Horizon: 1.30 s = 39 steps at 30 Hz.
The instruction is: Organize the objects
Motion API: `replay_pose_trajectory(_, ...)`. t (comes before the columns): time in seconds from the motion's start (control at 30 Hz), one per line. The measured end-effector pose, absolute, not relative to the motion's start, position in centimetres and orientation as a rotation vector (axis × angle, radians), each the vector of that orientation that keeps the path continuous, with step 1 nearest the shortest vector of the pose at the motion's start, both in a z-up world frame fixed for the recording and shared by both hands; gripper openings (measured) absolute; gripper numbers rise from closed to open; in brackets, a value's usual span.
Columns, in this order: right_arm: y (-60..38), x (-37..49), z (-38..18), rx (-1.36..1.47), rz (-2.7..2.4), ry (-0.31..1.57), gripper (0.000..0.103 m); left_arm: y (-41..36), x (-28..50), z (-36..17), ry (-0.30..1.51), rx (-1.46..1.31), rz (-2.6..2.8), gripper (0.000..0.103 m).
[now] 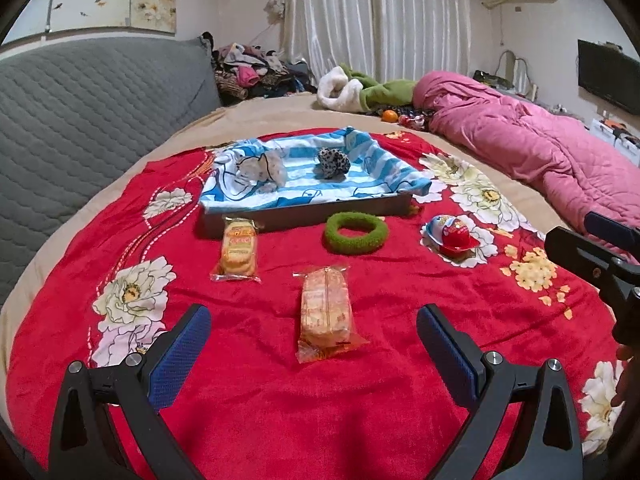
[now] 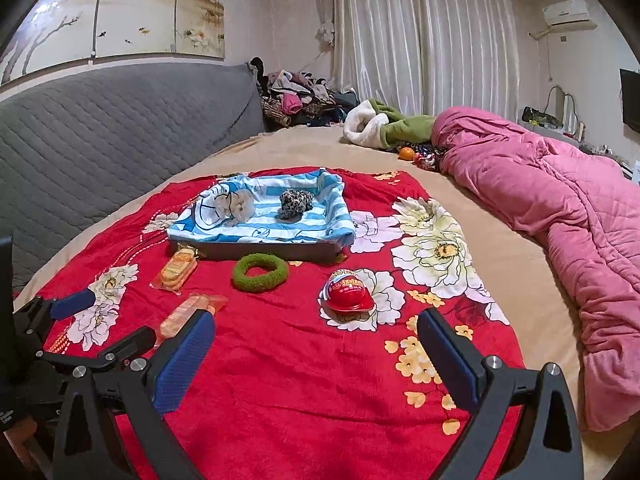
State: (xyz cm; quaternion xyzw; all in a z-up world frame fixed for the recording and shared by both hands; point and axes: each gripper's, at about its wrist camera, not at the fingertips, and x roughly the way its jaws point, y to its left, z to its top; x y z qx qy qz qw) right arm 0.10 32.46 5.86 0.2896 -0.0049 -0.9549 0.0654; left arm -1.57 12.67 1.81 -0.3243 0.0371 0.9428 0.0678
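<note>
Both claws hover over the red floral blanket (image 1: 280, 400) on the bed, each spread wide and holding nothing. The left claw (image 1: 314, 344) frames a wrapped snack pack (image 1: 326, 314); a second biscuit pack (image 1: 239, 250) leans against the towel-lined tray (image 1: 304, 212). The green ring (image 2: 260, 272) lies just before the tray, the red toy helmet (image 2: 347, 293) ahead of the right claw (image 2: 316, 354)

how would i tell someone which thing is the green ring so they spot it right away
Start at the red floral blanket and find the shallow tray lined with a blue-and-white striped towel. Just in front of the tray's near wall lies a fuzzy green ring, flat on the blanket. It is the only green, doughnut-shaped item; its neighbours are orange snack packets and a red egg-shaped toy.
</note>
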Motion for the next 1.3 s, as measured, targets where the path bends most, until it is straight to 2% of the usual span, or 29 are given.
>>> replay_pose_trajectory(1.3, 33.7, -7.7, 0.6, 1.063, -2.814, 0.007, 0.102, 13.6, -7.0, -3.1, 0.058, -1.136, 2.800, 0.102)
